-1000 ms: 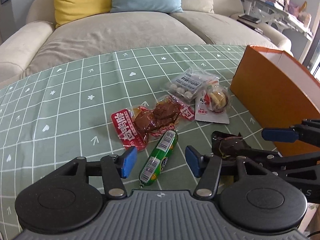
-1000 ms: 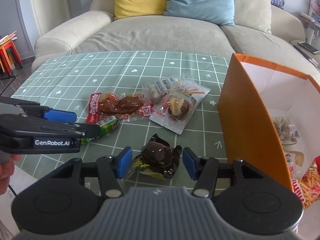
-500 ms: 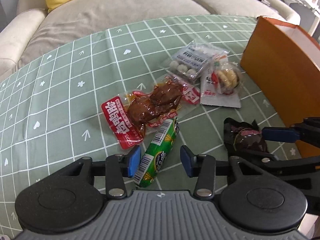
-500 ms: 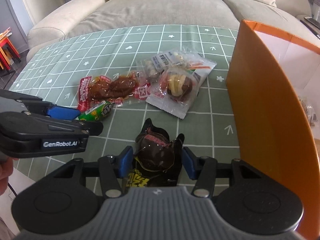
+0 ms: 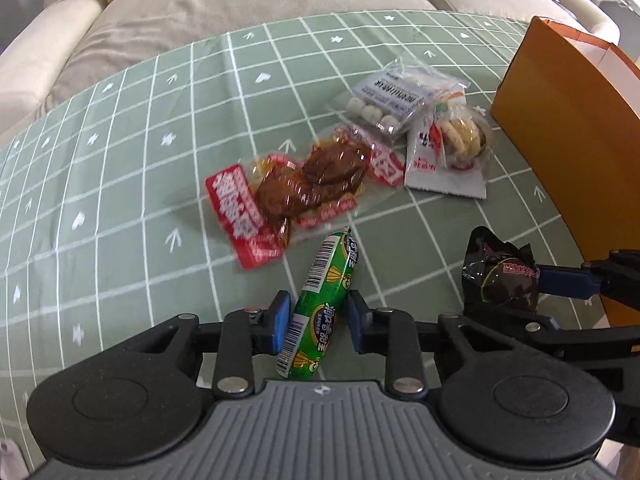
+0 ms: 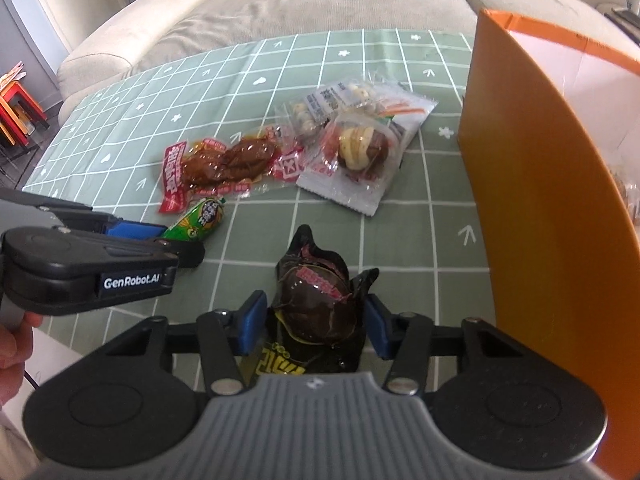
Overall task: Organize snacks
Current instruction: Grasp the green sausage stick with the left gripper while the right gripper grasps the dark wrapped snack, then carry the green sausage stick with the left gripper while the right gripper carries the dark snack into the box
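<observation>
A green sausage stick (image 5: 324,304) lies on the green checked tablecloth between the pads of my left gripper (image 5: 318,328), which is open with small gaps on both sides. A black-wrapped snack (image 6: 316,304) lies between the pads of my right gripper (image 6: 314,322), also open around it. The sausage also shows in the right wrist view (image 6: 200,218), and the black snack shows in the left wrist view (image 5: 500,276). The orange box (image 6: 532,208) stands right of the right gripper.
A red pack of braised meat (image 5: 296,192), a clear pack of white balls (image 5: 388,104) and a white pastry pack (image 5: 448,152) lie further back on the cloth (image 5: 120,160). A beige sofa (image 6: 320,4) stands behind the table. The table's near edge is by my left gripper.
Both grippers have moved forward and down. The sausage now sits between the left pads and the black snack between the right pads. Both jaws have narrowed.
</observation>
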Available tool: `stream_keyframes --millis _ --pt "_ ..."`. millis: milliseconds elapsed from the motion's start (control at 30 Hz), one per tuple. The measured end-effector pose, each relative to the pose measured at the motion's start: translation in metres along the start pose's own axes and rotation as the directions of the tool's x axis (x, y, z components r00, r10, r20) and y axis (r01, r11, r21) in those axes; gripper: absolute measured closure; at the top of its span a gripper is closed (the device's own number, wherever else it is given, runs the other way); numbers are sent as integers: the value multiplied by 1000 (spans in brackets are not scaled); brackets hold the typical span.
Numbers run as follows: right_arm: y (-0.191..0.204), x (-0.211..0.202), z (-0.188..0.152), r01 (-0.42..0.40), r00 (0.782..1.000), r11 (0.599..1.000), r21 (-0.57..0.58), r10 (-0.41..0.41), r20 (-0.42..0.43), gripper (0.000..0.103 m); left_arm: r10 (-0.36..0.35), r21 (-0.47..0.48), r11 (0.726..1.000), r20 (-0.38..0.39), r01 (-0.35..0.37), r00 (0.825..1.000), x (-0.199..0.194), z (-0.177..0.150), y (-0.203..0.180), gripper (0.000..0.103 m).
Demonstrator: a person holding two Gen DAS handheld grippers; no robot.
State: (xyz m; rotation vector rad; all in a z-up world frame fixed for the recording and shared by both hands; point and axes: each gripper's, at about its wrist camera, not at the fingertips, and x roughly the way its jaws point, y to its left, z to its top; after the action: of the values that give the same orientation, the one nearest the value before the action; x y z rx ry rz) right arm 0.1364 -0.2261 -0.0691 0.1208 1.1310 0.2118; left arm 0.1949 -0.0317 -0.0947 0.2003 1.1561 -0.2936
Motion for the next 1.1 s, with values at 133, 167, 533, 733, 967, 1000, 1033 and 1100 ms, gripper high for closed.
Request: stream_keyframes --millis 133,167,533,733,967,1000,1033,1100 --pt "2 -5 -8 -11 1000 1000 4 11 -10 57 -14 -49 999 5 14 1000 -8 -14 1 71" --pt "2 -7 -10 -16 1000 1000 6 16 -13 57 -12 -52 999 5 13 1000 -10 -17 1 72" --pt "8 -34 -29 -2 1000 1000 -29 1 -9 60 -48 -130 990 12 49 999 -37 -41 -5 73" --pt "7 -57 -33 -27 999 999 -22 28 31 60 -69 -160 984 51 77 996 -60 -45 -10 74" --pt "7 -83 -35 -47 996 998 -45 51 78 60 -76 -161 982 129 96 989 -94 -42 -19 74" --pt "6 -87 -35 -51 995 998 -45 55 86 60 -78 -159 982 142 100 987 -100 -41 -21 74" --pt "5 -91 -34 -56 994 997 -46 60 93 60 -80 -158 982 155 104 985 -105 -40 -22 74" --pt "1 -98 -34 -70 992 997 -39 74 106 60 -87 -157 981 178 115 980 -113 -36 -24 74"
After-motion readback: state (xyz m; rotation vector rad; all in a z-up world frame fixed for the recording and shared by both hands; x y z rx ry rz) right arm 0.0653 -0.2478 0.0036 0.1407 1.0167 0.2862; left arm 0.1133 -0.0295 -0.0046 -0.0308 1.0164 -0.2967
